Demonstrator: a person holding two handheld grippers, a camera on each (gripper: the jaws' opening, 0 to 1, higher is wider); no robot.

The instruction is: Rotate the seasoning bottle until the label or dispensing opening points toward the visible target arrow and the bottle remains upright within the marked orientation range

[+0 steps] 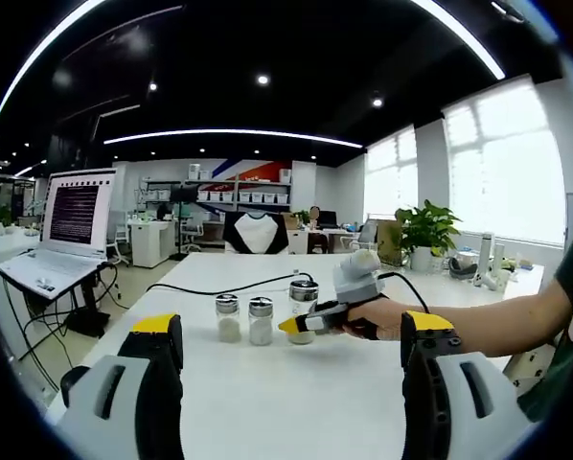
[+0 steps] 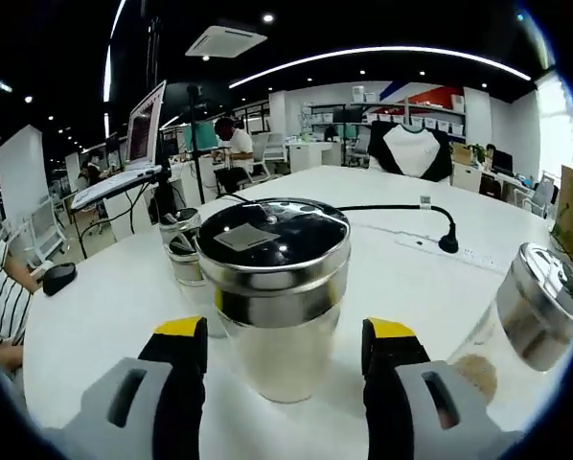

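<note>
**Right jaws bracketing the seasoning bottle**

The seasoning bottle [image 2: 272,287] is standing upright on the white tabletop [image 2: 104,307], between the right gripper's [image 2: 285,356] spread jaws, which are flanking it without clearly touching. The left gripper [image 1: 291,350] is hovering with jaws spread, facing two smaller jars [image 1: 244,319].
</note>
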